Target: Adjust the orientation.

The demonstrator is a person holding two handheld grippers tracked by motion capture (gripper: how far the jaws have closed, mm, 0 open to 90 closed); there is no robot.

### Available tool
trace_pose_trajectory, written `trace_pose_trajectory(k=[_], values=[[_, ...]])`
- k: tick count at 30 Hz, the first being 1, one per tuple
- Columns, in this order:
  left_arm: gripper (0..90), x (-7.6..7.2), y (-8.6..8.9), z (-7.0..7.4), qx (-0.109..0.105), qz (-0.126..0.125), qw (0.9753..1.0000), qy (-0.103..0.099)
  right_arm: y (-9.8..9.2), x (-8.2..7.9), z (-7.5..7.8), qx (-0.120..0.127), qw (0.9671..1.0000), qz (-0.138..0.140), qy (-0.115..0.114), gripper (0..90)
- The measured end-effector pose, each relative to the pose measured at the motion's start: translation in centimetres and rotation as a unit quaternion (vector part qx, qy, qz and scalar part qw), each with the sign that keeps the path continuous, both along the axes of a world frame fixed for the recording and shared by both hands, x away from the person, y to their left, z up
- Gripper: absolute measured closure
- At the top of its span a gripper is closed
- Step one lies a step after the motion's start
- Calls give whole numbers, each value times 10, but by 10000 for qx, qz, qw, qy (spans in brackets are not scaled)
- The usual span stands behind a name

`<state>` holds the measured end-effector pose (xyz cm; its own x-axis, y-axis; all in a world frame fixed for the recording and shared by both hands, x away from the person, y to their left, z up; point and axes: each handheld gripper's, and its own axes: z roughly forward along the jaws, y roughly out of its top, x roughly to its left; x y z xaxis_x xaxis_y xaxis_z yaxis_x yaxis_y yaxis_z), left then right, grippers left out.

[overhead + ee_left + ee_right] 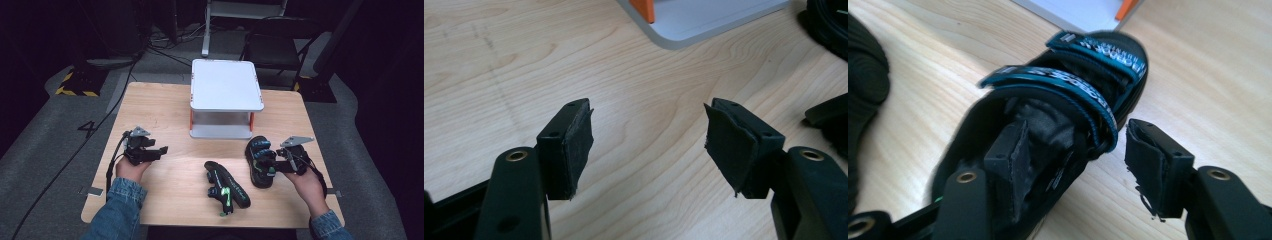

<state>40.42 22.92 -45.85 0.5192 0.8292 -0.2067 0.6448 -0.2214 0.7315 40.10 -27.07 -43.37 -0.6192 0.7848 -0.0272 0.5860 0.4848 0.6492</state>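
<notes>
Sandal with teal straps (260, 162) lying on the wooden table (165, 107), toward the right side, just in front of the white shelf (226, 85). Second sandal (226, 187), green-trimmed, resting nearer the front edge, a little apart from the first.

Step in hand, by the look of it: getting a grip on the teal-strapped sandal (1058, 115). Right gripper (280, 162) at the shoe's side wall, jaws spread, one pad (1010, 155) already inside over the footbed, the other outside the wall above bare wood. Nothing pinched yet. Left gripper (157, 150) held over the left part of the table, jaws wide apart, nothing between them but wood grain (649, 145).

Next move likely calls for closing on the wall close behind the rear strap, deep enough that the soft edge does not fold out, then lifting level toward the shelf.

Materials: sandal of black foam or rubber with a padded, matt footbed; two broad woven straps edged in teal with printed lettering, too blurred to read. Green-trimmed sandal similar in build, sole ridged. Gripper pads faced with frayed black fabric. Table of pale, smooth, grained wood. Shelf flat and white, round-cornered, on orange posts (190, 120) over a white base.
</notes>
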Motion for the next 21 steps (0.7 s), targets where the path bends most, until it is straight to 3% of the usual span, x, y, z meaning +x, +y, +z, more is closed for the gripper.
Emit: trace_pose_trajectory(k=[2, 5, 9, 12, 15, 18, 21], values=[[351, -4, 5, -1, 12, 76, 10000, 61, 1, 7, -3, 108, 9999, 37, 92, 573], [350, -11, 11, -2, -14, 172, 9998, 44, 2, 11, -1, 213, 9998, 24, -8, 726], [350, -17, 17, -2, -22, 250, 9997, 73, 6, 13, 3, 375, 9991, 139, -133, 755], [349, -23, 22, -2, 34, 319, 9995, 66, 18, 14, 8, 670, 9968, 370, -246, 768], [349, -26, 26, -4, 36, 351, 9993, 77, 26, 17, 7, 920, 9942, 549, -131, 776], [349, -29, 29, -4, 22, 404, 9991, 93, 35, 18, 1, 1006, 9934, 539, -100, 776], [349, -30, 30, -4, 5, 418, 9991, 71, 42, 19, -7, 850, 9952, 474, -49, 760]])
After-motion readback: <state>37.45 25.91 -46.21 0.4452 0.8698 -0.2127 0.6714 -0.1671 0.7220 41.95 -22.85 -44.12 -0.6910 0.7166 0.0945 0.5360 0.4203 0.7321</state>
